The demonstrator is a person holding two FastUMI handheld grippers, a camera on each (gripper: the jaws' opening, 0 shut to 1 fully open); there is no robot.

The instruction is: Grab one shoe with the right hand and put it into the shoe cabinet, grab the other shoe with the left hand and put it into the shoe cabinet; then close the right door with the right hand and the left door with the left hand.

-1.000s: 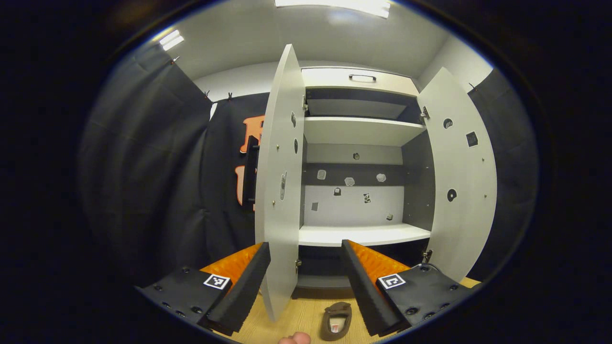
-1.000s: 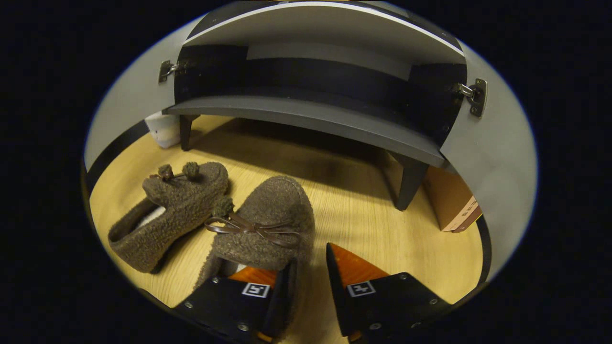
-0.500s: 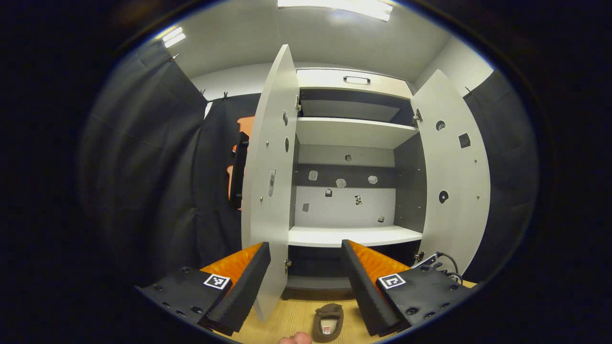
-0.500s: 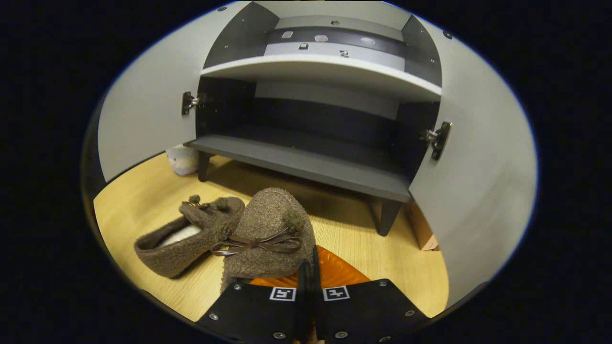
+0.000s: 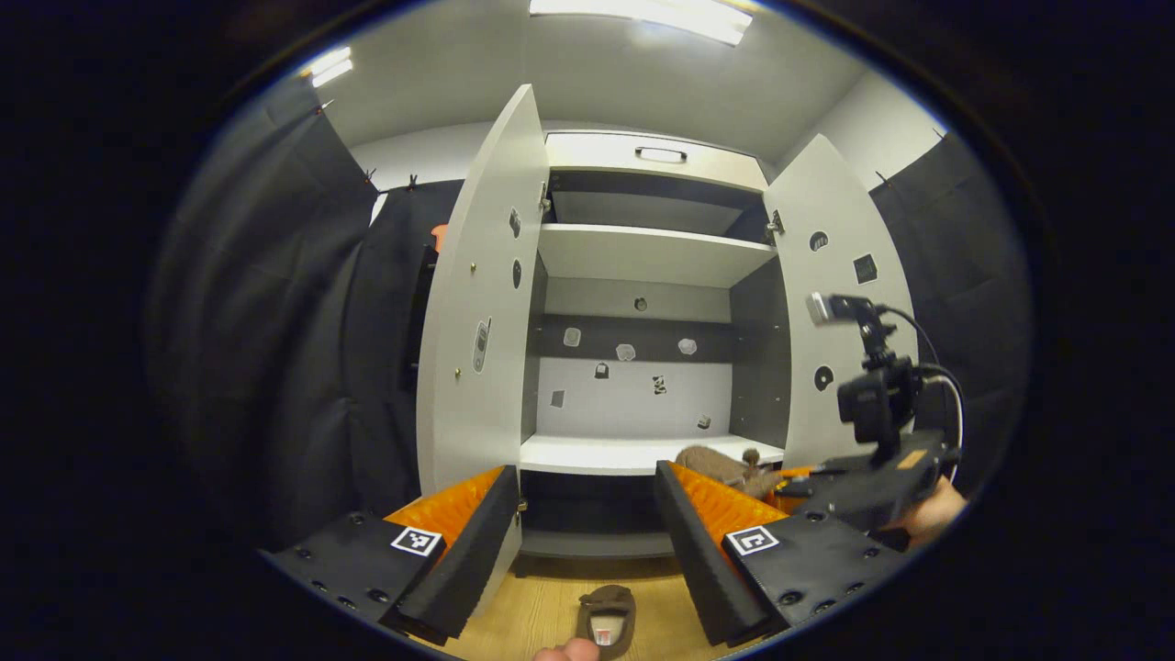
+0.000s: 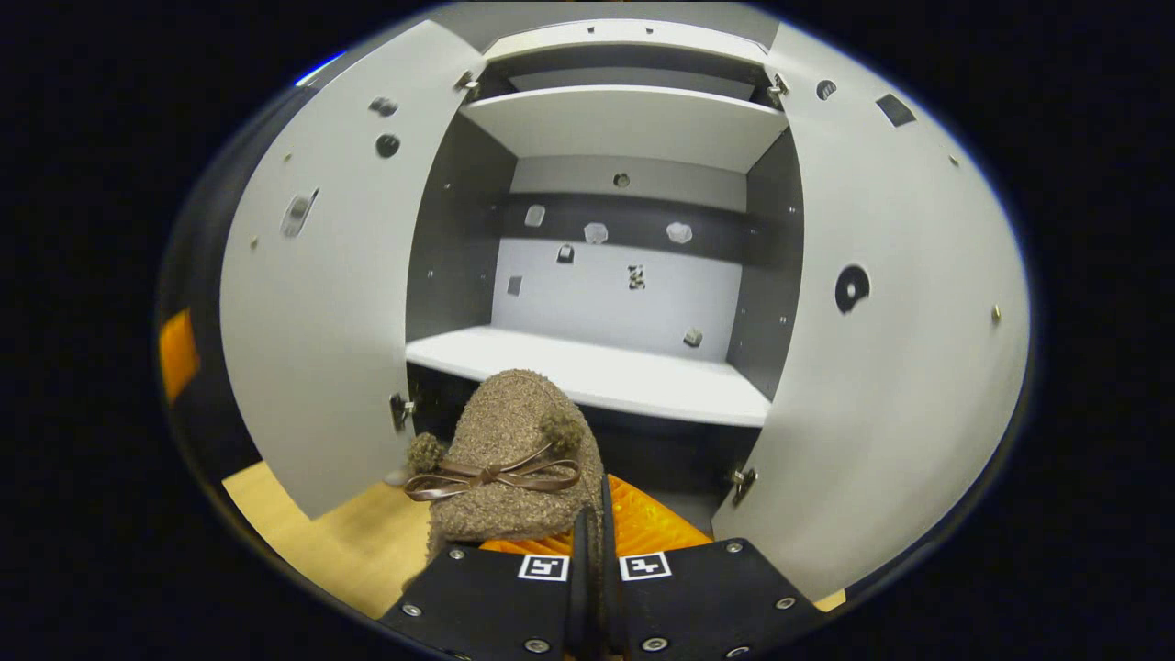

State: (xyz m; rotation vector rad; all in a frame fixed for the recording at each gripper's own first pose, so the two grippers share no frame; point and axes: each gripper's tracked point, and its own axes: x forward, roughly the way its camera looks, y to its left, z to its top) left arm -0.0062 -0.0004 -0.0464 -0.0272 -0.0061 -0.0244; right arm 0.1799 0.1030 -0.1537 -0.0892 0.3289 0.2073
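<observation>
Before the open white two-door shoe cabinet [image 6: 597, 367], right gripper [image 6: 592, 542] clamped on fuzzy brown bow-trimmed shoe [image 6: 514, 459]; left gripper [image 5: 587, 523] spread wide above second brown shoe [image 5: 607, 620] on the floor

No readable words or numbers here. Small stickers [image 6: 635, 275] dot the shoe cabinet's back wall [image 6: 615, 303], perhaps printed, but they are too small to read.
</observation>
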